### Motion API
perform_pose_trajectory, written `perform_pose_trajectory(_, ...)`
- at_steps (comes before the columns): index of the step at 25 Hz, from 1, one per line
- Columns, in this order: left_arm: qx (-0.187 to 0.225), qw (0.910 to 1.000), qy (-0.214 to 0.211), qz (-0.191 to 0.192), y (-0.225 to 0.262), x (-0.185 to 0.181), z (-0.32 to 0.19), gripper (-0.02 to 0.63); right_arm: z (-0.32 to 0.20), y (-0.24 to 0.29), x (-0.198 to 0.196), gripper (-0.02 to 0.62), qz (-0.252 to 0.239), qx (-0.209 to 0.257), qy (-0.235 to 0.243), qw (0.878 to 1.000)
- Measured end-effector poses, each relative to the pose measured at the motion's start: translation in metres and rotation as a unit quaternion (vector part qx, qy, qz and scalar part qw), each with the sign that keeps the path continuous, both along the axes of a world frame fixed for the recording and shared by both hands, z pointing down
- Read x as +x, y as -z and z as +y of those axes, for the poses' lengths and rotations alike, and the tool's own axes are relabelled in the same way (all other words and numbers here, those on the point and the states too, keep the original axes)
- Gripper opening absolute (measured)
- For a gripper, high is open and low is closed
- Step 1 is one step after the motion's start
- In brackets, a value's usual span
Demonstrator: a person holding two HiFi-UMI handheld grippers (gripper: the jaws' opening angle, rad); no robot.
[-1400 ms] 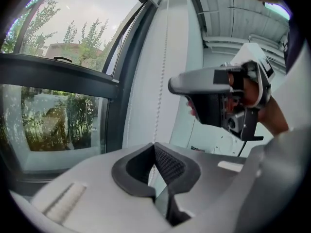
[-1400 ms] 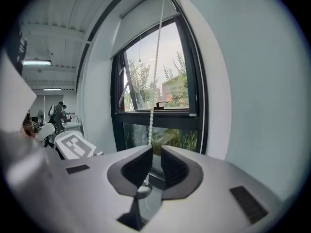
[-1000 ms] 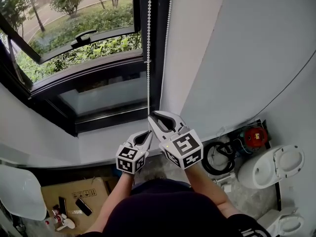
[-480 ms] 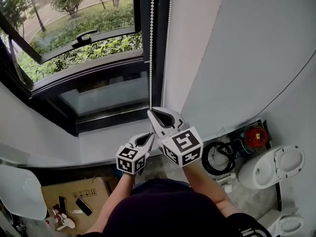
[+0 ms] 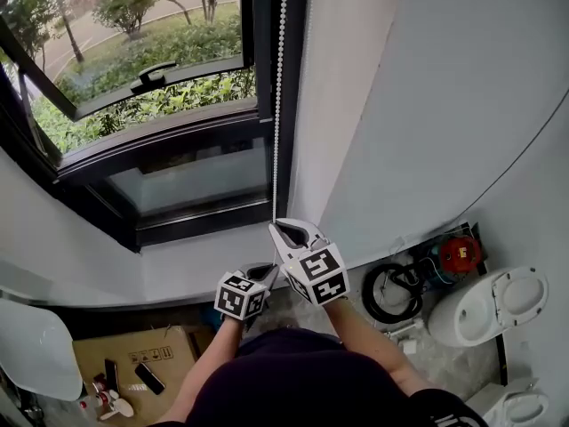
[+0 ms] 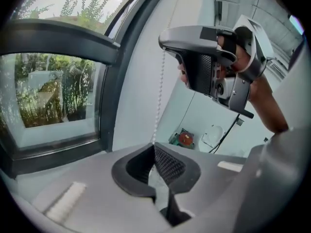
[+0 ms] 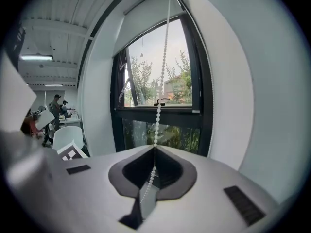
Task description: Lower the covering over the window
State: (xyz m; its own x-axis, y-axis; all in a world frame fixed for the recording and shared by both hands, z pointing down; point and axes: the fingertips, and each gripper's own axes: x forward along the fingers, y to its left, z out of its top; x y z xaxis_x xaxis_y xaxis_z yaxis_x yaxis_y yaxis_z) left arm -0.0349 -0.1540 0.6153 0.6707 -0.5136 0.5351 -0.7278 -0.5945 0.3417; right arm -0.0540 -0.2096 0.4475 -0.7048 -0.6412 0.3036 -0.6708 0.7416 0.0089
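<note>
Jaws shut on 1 bead chain (image 5: 277,105) — 2 grippers: left gripper (image 6: 154,146), right gripper (image 7: 154,149).

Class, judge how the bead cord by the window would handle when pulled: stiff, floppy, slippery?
Probably floppy: the bead cord is straight only where taut above the right hand-held gripper. Likely light, being thin. Its beads should resist slipping through shut jaws.

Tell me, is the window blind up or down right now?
Up. In the right gripper view the blind covers only the window's top; the glass below is bare.
</note>
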Motion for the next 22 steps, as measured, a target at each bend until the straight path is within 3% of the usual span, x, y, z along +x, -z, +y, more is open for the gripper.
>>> perform_pose_trajectory(4,-0.022,0.9996,-0.016,-0.007,-0.010,0.004,0.010,0.012,-0.003,-0.026,0.004,0.014,0.020,-0.026,-0.004,0.999)
perform_pose_trajectory(12,0.001,1.0000,0.002,0.006,0.005,0.000,0.002,0.012,-0.001,-0.065,0.004,0.014,0.030,-0.075,0.000,0.997)
perform_pose_trajectory(22,0.081,0.9958,0.040,0.013,0.043,-0.016,-0.014,0.020,-0.002,-0.066,0.003,0.012,0.048,-0.061,0.003,0.997)
